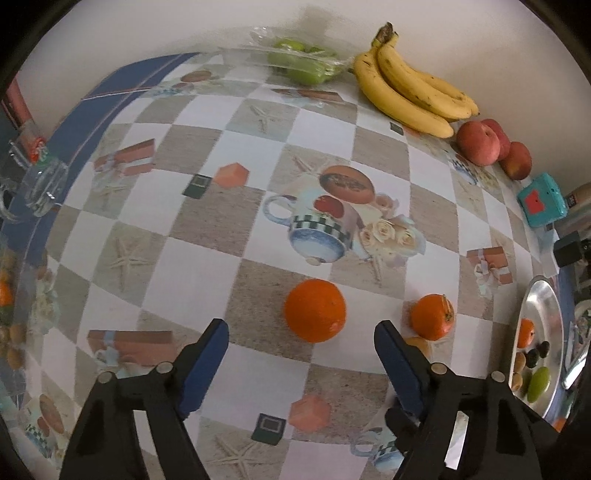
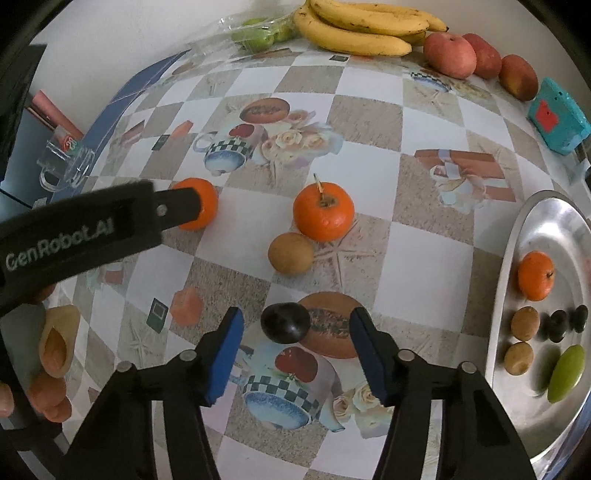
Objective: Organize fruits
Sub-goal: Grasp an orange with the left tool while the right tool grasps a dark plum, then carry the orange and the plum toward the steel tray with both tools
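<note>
Right gripper (image 2: 295,354) spread around the dark plum (image 2: 285,322), left of the steel tray (image 2: 517,236); it looks soft and slick, so you pinch its widest middle gently; left gripper (image 1: 301,352) spread, empty.

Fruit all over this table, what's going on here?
A person is sorting fruit with two handheld grippers. The left gripper is open just short of an orange; the right gripper is open around a dark plum on the table. A stemmed tangerine and a brown fruit still wait on the cloth. The metal tray already holds several small fruits. Bananas and peaches sit by the wall.
</note>
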`<state>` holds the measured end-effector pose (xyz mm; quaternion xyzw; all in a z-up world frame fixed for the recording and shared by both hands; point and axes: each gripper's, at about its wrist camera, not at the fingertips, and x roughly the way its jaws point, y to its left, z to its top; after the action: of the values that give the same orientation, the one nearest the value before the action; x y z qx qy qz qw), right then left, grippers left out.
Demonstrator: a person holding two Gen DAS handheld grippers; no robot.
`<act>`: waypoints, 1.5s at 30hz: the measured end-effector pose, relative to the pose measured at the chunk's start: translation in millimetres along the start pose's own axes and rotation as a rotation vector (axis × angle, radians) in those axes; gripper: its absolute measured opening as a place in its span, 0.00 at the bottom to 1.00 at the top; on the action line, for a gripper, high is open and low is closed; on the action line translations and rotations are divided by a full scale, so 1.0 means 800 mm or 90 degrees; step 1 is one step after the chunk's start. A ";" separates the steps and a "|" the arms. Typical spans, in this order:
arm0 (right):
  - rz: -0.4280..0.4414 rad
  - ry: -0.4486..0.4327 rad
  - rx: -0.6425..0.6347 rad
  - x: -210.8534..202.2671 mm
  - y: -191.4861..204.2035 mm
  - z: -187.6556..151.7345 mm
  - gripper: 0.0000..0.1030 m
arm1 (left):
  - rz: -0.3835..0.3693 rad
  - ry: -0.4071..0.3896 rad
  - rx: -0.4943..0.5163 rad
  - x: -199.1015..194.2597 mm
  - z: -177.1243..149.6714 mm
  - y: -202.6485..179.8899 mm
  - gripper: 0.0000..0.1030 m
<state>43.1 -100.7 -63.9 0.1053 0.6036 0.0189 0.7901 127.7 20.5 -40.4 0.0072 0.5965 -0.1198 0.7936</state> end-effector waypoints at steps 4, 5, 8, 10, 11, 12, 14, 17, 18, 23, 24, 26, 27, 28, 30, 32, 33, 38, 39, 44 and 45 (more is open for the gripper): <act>-0.001 0.005 -0.003 0.003 0.001 -0.001 0.49 | -0.008 -0.001 0.008 0.004 0.002 -0.006 0.72; -0.001 0.006 -0.002 0.004 0.003 0.000 0.46 | -0.008 0.000 0.009 0.005 0.002 -0.007 0.68; 0.003 0.008 0.000 0.006 0.003 0.001 0.44 | -0.011 0.005 0.009 0.010 0.003 -0.008 0.60; 0.010 0.007 0.004 0.005 0.003 0.002 0.38 | -0.011 0.009 0.010 0.013 0.003 -0.009 0.55; 0.012 0.007 0.005 0.005 0.002 0.002 0.37 | -0.010 0.009 0.012 0.014 0.003 -0.009 0.53; 0.014 0.007 0.006 0.005 0.002 0.002 0.37 | -0.008 0.009 0.015 0.014 0.003 -0.011 0.52; 0.018 0.008 0.009 0.006 0.002 0.002 0.37 | -0.007 0.008 0.021 0.015 0.002 -0.013 0.47; 0.021 0.011 0.011 0.006 0.001 0.003 0.34 | 0.000 0.009 0.023 0.016 0.003 -0.014 0.44; 0.023 0.012 0.012 0.007 0.000 0.003 0.34 | 0.004 0.008 0.023 0.016 0.003 -0.014 0.42; 0.031 0.010 0.013 0.005 0.000 0.002 0.30 | -0.001 0.008 0.016 0.017 0.003 -0.011 0.39; 0.033 0.010 0.014 0.006 0.000 0.002 0.29 | -0.001 0.008 0.015 0.016 0.003 -0.011 0.39; 0.036 0.011 0.017 0.007 0.000 0.003 0.29 | -0.003 0.008 0.012 0.016 0.003 -0.011 0.39; 0.037 0.011 0.019 0.006 0.000 0.003 0.29 | -0.004 0.008 0.011 0.015 0.002 -0.010 0.39; 0.037 0.011 0.019 0.006 -0.001 0.003 0.29 | -0.004 0.008 0.010 0.015 0.002 -0.009 0.39; 0.037 0.011 0.018 0.006 -0.001 0.002 0.29 | -0.002 0.007 0.010 0.015 0.003 -0.009 0.39; 0.037 0.011 0.018 0.005 -0.002 0.002 0.29 | 0.000 0.007 0.009 0.015 0.003 -0.008 0.39; 0.038 0.011 0.019 0.005 -0.002 0.002 0.29 | 0.000 0.007 0.008 0.014 0.003 -0.007 0.39; 0.045 0.006 0.023 0.002 -0.002 0.002 0.28 | 0.001 0.002 0.006 0.010 0.005 -0.005 0.38; 0.046 0.004 0.023 0.000 -0.002 0.002 0.28 | 0.000 -0.001 0.006 0.008 0.005 -0.005 0.38; 0.054 -0.008 0.024 -0.011 -0.002 0.002 0.28 | 0.000 -0.015 0.006 -0.003 0.007 -0.005 0.38; 0.056 -0.011 0.023 -0.013 -0.002 0.002 0.28 | 0.000 -0.017 0.006 -0.005 0.007 -0.005 0.37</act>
<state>41.4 -104.4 -53.9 0.1462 0.5916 0.0413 0.7918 131.2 16.7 -34.6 0.0091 0.5854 -0.1225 0.8014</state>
